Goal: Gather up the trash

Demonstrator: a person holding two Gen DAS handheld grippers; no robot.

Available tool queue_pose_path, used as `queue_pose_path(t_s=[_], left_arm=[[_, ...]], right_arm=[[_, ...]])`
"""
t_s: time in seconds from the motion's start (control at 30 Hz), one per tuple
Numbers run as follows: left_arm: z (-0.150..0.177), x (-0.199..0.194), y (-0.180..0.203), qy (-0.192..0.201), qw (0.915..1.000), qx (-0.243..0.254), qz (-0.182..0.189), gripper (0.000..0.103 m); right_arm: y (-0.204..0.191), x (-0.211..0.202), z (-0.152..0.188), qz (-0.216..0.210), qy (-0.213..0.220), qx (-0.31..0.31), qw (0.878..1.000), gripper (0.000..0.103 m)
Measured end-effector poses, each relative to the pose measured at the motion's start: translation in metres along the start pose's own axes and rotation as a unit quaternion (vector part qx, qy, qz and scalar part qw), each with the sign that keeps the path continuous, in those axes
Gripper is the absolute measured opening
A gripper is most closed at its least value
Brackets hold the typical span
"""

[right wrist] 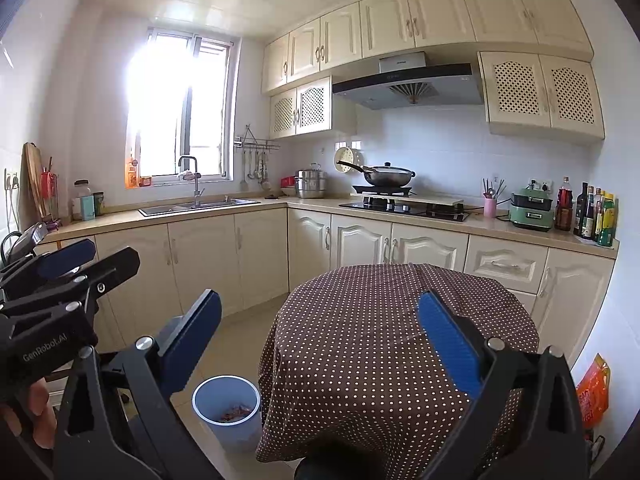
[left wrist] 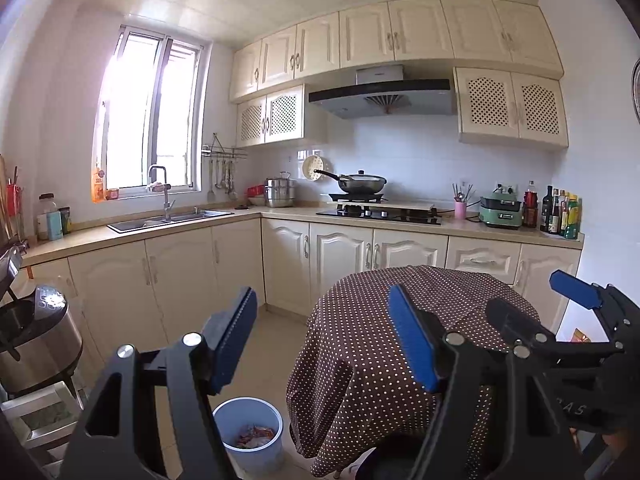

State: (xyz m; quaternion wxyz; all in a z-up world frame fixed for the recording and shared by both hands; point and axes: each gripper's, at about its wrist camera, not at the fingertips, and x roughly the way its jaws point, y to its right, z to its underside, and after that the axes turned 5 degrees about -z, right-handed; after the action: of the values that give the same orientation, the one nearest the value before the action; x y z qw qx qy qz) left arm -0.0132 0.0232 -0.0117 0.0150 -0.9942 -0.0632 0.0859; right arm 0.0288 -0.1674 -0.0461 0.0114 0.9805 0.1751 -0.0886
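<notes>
left hand-held gripper (left wrist: 322,336) and right hand-held gripper (right wrist: 320,344), both wide open, holding nothing, above polka-dot desk (right wrist: 360,320); "genrobot.ai" readable; blue trash bin (right wrist: 226,412) with scraps beside.

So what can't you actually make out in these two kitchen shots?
- Trash bin contents: colorful scraps, too small to identify in either view.
- Table legs and floor beneath: hidden by the polka-dot cloth.
- Bottle labels: too small.
- Orange bag: cut off by the right wrist view's edge.
- Outside the window: blown out by glare.
</notes>
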Motion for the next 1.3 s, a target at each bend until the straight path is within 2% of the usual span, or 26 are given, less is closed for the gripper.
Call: queue_pose_path(t_s=[1.3], left_arm=[[0.0073, 0.0062, 0.0092, -0.003, 0.9999, 0.005, 0.012, 0.067]], right_arm=[[0.0027, -0.0052, 0.0020, 0.007, -0.001, 0.005, 1.000, 0.096]])
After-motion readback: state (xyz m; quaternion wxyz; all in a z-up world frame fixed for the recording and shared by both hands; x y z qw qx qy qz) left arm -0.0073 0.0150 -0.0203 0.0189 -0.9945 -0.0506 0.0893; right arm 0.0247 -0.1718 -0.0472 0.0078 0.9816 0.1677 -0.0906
